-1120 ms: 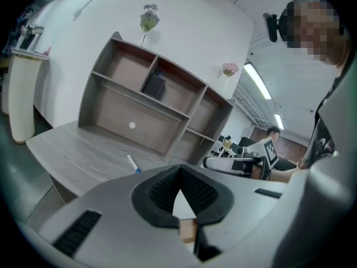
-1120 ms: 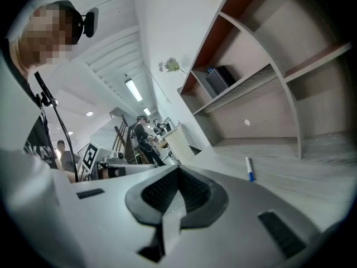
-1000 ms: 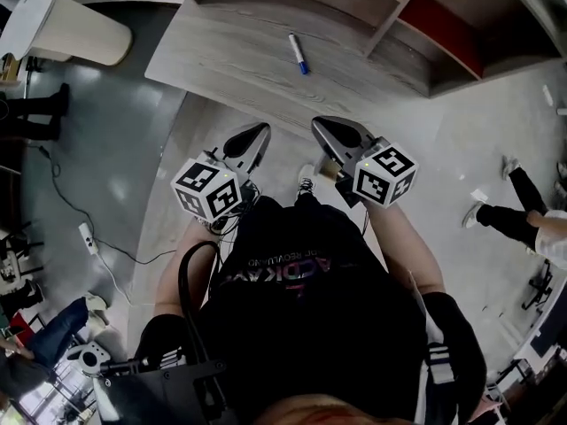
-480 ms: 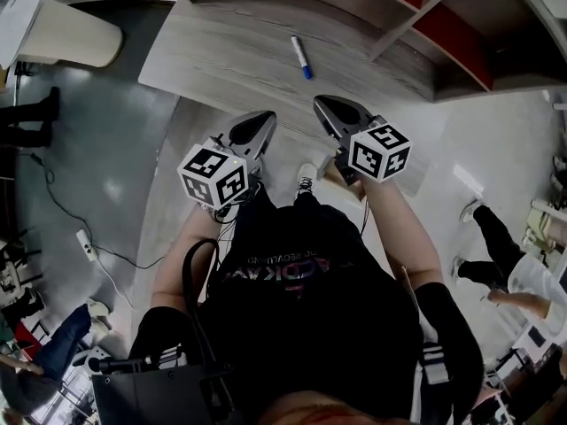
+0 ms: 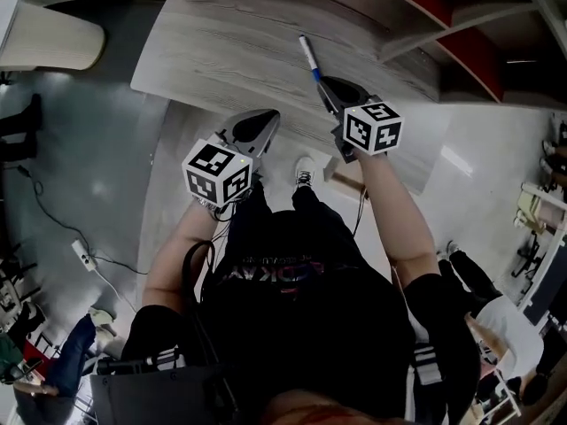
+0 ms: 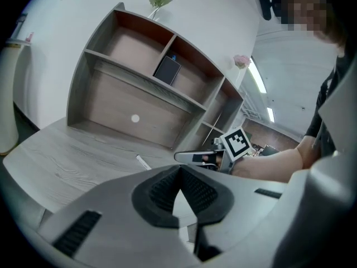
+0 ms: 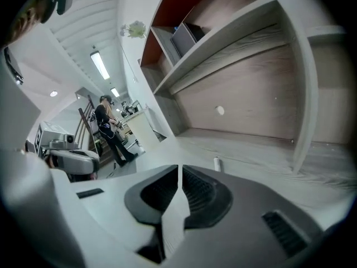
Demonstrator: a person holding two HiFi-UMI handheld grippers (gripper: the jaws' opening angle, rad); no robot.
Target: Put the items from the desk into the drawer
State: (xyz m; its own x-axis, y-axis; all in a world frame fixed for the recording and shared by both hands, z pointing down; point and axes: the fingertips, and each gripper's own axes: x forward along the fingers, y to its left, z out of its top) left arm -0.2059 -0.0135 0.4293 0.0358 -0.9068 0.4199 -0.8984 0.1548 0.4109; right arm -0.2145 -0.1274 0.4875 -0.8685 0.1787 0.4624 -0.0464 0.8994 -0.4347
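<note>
The right tool point(image 5: 335, 89) is held closed and empty, just beside the pen point(image 5: 308, 57) lying on the worktop point(image 5: 221, 42) at upper centre. The left tool point(image 5: 252, 129), likewise closed and empty, is held near the worktop's front edge.

White, blue-tipped marker point(image 5: 309, 58) flat on desk point(image 5: 221, 42)

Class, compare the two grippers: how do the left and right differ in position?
The right gripper reaches over the desk, its tip beside the pen. The left gripper sits at the desk's near edge, farther from the pen. Both are shut and empty.
</note>
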